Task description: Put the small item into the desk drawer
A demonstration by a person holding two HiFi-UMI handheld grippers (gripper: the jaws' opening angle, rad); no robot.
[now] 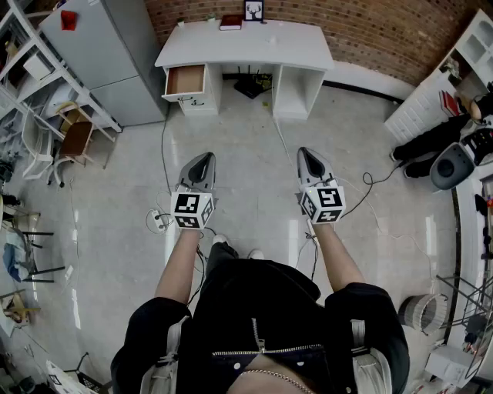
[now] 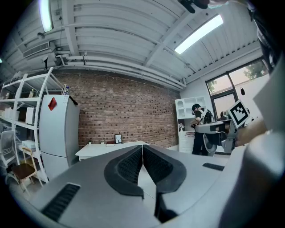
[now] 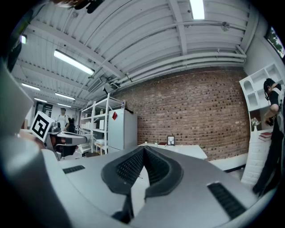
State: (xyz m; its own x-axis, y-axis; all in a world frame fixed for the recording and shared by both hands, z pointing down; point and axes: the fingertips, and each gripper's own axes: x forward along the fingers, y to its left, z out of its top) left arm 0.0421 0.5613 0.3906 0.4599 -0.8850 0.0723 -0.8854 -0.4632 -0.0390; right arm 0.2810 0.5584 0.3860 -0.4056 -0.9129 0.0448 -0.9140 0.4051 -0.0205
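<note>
The left tongs [image 1: 203,158] are clenched on nothing, pads pressed together. Well ahead of them and slightly left, the drawer [image 1: 186,79] stands pulled open, and what shows of its inside looks bare. The white bench [image 1: 254,48] lies well ahead of both tongs, between their lines. The right tongs [image 1: 306,154] are likewise clenched and empty. The small item is in neither grip. It may be among the bench's far-edge clutter, too small to tell. Approach, pickup and placing all seem left to do.

Two grippers [image 1: 202,158] [image 1: 306,152], one desk [image 1: 246,48], one open drawer [image 1: 185,80], one fridge [image 1: 108,54], one frame [image 1: 253,10], one book [image 1: 230,22].
</note>
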